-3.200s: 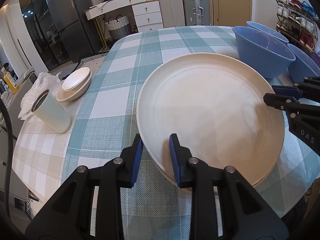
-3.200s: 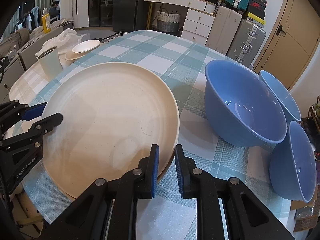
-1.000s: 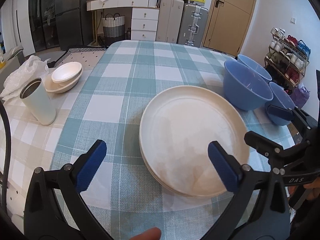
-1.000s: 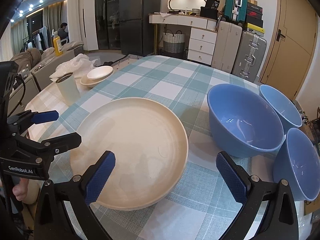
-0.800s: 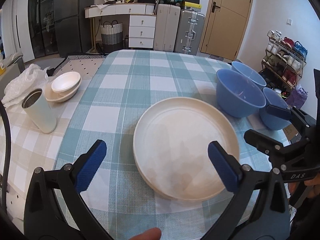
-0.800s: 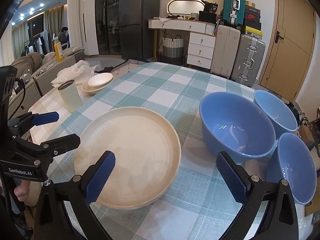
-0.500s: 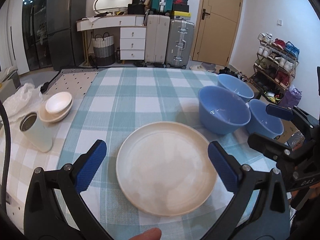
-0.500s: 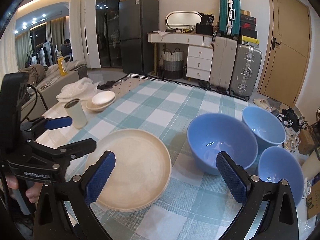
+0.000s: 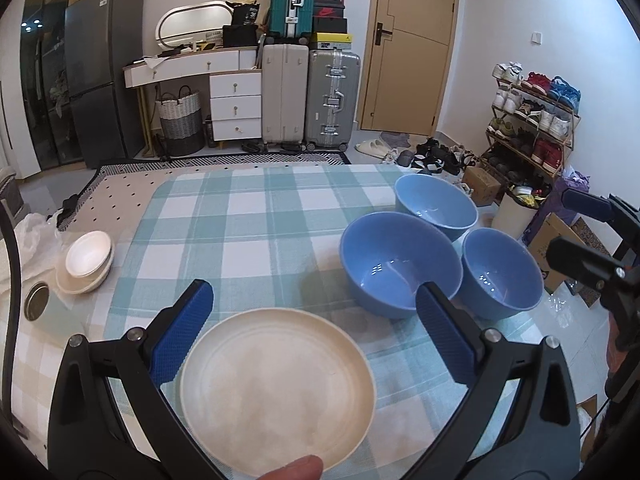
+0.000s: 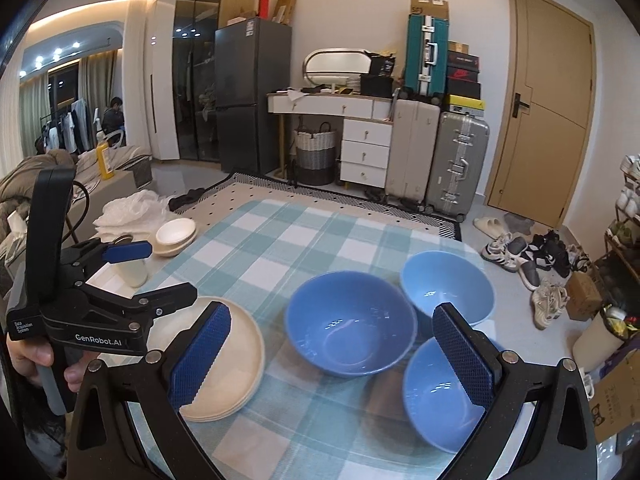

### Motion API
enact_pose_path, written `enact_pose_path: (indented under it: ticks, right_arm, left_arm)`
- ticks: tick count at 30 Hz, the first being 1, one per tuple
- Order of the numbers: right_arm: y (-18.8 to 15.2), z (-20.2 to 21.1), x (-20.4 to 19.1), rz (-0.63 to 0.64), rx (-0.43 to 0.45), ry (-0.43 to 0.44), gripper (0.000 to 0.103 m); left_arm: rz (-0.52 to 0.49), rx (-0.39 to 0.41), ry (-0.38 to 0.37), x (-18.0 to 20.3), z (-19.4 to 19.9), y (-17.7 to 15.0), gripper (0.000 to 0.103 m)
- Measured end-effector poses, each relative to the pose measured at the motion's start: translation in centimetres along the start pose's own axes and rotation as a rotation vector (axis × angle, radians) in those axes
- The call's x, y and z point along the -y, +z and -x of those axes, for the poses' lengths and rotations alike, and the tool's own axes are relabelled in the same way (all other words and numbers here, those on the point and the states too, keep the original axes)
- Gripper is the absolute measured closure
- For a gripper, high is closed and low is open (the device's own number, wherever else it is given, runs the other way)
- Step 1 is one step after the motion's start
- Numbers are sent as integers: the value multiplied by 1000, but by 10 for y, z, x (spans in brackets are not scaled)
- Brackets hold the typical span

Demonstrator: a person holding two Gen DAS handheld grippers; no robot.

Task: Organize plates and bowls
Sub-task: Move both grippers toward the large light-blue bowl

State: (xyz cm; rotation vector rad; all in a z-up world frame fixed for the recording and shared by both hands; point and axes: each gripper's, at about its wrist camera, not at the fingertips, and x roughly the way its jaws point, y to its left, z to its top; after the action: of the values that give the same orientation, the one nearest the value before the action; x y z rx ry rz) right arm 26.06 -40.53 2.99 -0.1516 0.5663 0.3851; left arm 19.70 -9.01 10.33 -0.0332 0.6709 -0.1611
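Note:
A stack of cream plates lies on the checked tablecloth near the front edge, and it shows again in the right wrist view. Three blue bowls stand apart to its right: a large one, a far one and a near-right one. My left gripper hangs wide open, high above the plates. My right gripper is also wide open, above the bowls. Neither holds anything.
Small cream bowls are stacked at the table's left side beside a pale cup and a plastic bag. Suitcases, drawers and a shoe rack stand beyond the table.
Both grippers were shut on the plate's rim; they have opened wide and pulled up and back from the table. The plates stay where they were set.

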Motion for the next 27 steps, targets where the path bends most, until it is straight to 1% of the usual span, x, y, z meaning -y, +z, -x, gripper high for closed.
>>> enact_pose_path:
  ticks: [6,14,17,27]
  right_arm:
    - [7,6,34,-19,2,-36,0]
    - [16,7,70,-54,10,-71,0]
    - [19,6,84,-71,17,-81,0]
    - [22,-7,125,-122,-3,-116,0]
  left_arm:
    - [-13,-4,-13,19,-19,22,2]
    - [-16,-17,-26,30,-42,44,2]
    - [-26,-18,-32,33,-50,52,2]
    - [-58,-28,-42,53,-89,77,2]
